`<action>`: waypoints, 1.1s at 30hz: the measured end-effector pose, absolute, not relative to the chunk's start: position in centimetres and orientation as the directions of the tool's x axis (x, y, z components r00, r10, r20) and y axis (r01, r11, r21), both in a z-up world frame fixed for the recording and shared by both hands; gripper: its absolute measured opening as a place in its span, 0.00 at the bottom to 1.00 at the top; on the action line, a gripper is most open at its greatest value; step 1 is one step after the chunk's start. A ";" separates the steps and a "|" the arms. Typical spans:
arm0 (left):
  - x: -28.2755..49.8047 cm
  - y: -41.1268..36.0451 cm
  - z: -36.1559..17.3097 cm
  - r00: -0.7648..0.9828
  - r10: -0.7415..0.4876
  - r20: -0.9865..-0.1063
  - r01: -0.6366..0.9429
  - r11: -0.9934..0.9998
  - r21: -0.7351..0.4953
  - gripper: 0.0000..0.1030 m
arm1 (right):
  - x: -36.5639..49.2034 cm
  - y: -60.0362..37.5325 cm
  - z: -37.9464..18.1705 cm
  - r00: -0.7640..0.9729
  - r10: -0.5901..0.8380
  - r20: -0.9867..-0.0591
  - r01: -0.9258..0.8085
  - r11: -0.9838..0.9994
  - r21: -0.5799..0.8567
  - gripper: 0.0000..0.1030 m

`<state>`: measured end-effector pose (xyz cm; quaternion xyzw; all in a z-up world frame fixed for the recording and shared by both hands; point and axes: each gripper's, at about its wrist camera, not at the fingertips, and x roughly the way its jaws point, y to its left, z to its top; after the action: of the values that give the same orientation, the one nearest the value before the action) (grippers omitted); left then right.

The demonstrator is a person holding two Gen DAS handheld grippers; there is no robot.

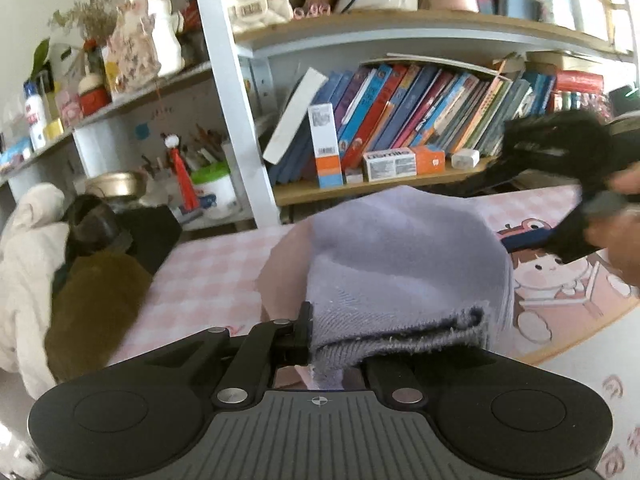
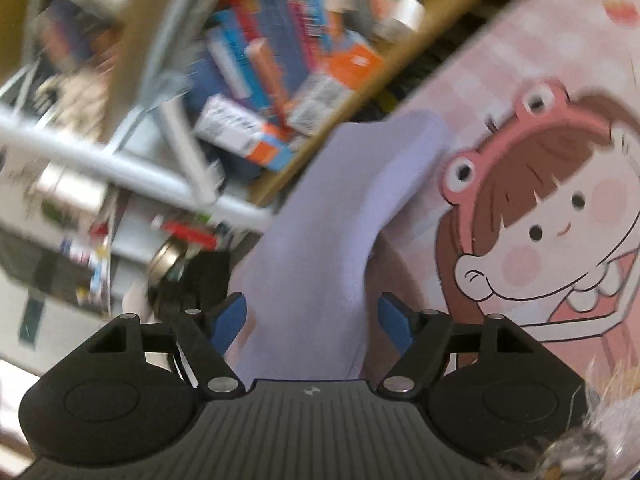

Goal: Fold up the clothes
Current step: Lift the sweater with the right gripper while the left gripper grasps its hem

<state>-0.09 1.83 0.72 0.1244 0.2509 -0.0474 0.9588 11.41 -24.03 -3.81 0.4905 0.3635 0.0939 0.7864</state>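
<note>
A lavender-grey garment [image 1: 400, 256] lies bunched on the pink cartoon-print table [image 1: 208, 280]. My left gripper [image 1: 344, 340] is shut on the garment's frayed near edge and holds it lifted off the table. In the right wrist view the same garment [image 2: 320, 248] runs between the blue pads [image 2: 230, 316] of my right gripper [image 2: 312, 320], which stands open around the cloth without pinching it. The right gripper also shows blurred at the right of the left wrist view [image 1: 580, 184], above the table.
A bookshelf [image 1: 400, 120] full of books and boxes stands behind the table. A cream coat [image 1: 24, 272] and an olive-brown garment [image 1: 92, 312] lie piled at the left. A pen pot and jars [image 1: 208, 184] stand at the back left. The right wrist view is motion-blurred.
</note>
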 end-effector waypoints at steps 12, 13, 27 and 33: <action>-2.2 3.2 2.3 0.887 0.035 -0.461 0.085 0.968 0.236 0.03 | 14.0 -24.2 -9.3 0.742 0.421 -0.521 0.409 0.331 0.850 0.24; -2.4 3.1 2.6 0.891 0.038 -0.453 0.079 0.968 0.237 0.03 | 13.8 -24.3 -9.5 0.744 0.431 -0.511 0.408 0.311 0.858 0.17; -6.3 -3.5 6.4 0.905 -0.262 -0.335 0.333 0.926 0.178 0.04 | 6.9 -32.8 -1.1 0.895 0.377 -0.239 0.165 0.218 0.962 0.11; -8.0 -7.8 12.0 0.801 -0.588 -0.113 0.598 0.797 0.089 0.04 | 4.1 -39.6 12.5 0.961 0.267 0.068 -0.165 0.360 0.918 0.11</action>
<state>-8.03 -7.78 11.98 0.0600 0.0398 -0.3131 0.9470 4.12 -39.62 12.52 0.5502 0.0461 0.1310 0.8234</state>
